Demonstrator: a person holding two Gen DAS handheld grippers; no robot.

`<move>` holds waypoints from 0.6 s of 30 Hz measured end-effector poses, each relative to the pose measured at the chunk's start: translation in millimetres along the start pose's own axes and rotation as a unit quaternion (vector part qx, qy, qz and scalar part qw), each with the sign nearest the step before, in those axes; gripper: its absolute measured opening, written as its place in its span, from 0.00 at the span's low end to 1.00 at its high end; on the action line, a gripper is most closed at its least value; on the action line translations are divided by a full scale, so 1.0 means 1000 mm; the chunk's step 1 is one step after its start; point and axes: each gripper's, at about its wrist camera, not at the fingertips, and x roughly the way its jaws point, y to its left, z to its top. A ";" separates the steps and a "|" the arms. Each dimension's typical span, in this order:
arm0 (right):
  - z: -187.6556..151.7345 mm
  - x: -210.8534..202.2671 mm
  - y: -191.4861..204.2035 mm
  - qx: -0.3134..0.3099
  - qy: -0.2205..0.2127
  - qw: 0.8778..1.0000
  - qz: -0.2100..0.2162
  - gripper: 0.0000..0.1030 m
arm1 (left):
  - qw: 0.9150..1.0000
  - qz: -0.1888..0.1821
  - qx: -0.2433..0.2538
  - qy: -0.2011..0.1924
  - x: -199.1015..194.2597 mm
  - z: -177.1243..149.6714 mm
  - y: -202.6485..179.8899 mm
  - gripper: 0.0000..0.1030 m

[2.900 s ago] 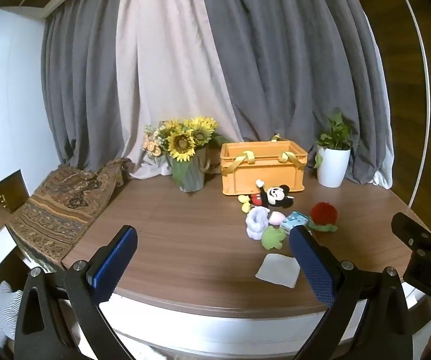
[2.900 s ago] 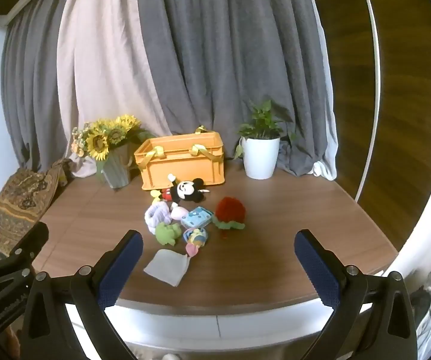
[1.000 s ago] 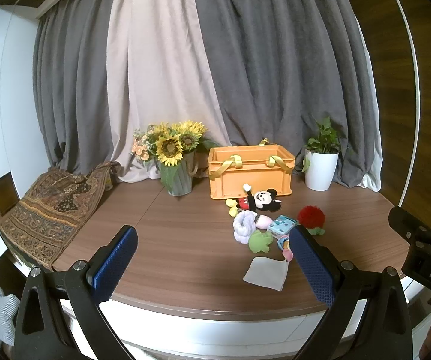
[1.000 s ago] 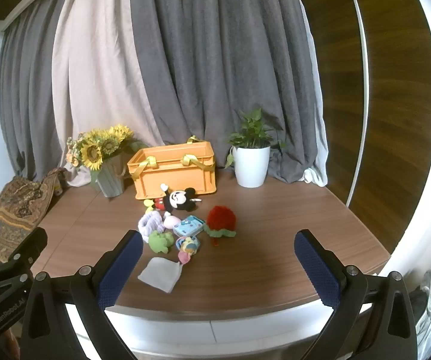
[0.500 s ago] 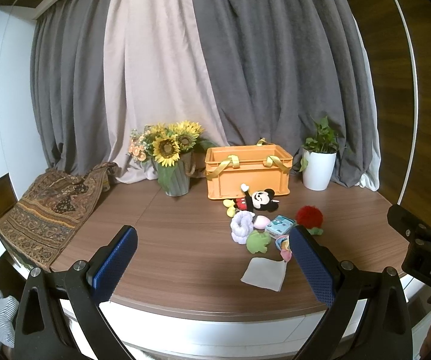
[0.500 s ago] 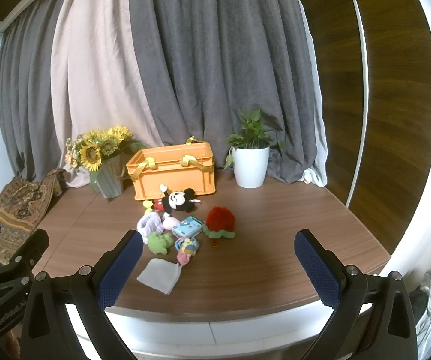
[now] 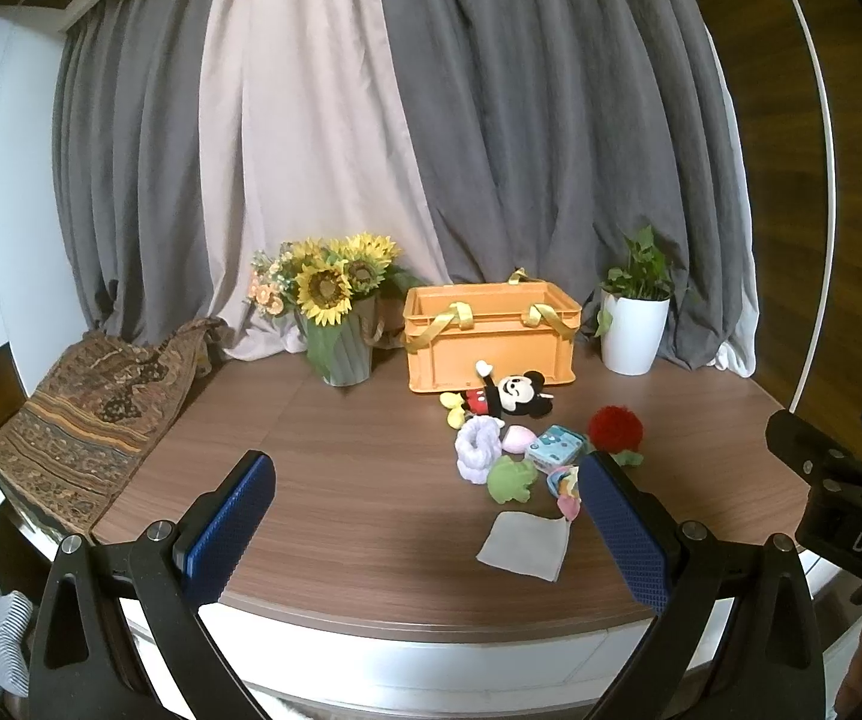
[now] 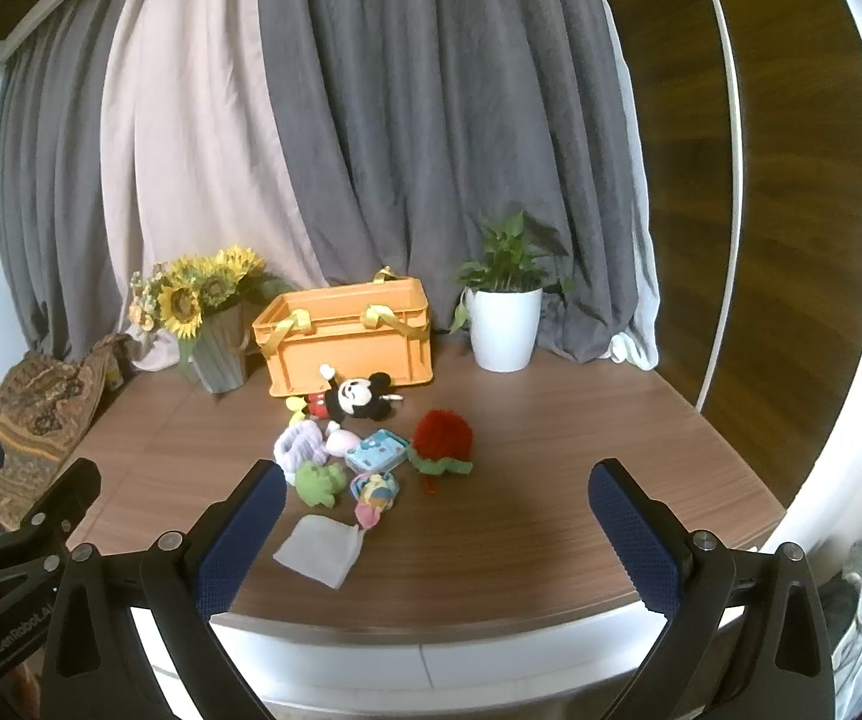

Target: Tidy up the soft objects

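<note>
My left claw (image 7: pixel 425 531) hangs wide open before the bench (image 7: pixel 341 480); soft toys (image 7: pixel 508 420) cluster beside the orange crate (image 7: pixel 490 342).

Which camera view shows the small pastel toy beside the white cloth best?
The right wrist view: the pastel toy lies fully visible between the open jaws. In the left wrist view the same toy is partly hidden behind a blue finger pad.

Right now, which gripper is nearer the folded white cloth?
Too close to call. The white cloth lies beside the right gripper's left finger, and in the left wrist view beside the left gripper's right finger. Both are open and touch nothing.
</note>
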 end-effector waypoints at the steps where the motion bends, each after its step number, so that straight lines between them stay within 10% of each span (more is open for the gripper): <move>1: 0.000 0.003 0.000 0.000 0.002 1.000 0.001 0.99 | 1.000 -0.001 0.000 0.002 0.002 0.000 0.000 1.00; 18: -0.016 0.078 0.009 -0.026 0.060 0.997 0.047 0.99 | 0.997 -0.036 0.020 0.062 0.070 -0.020 -0.014 0.93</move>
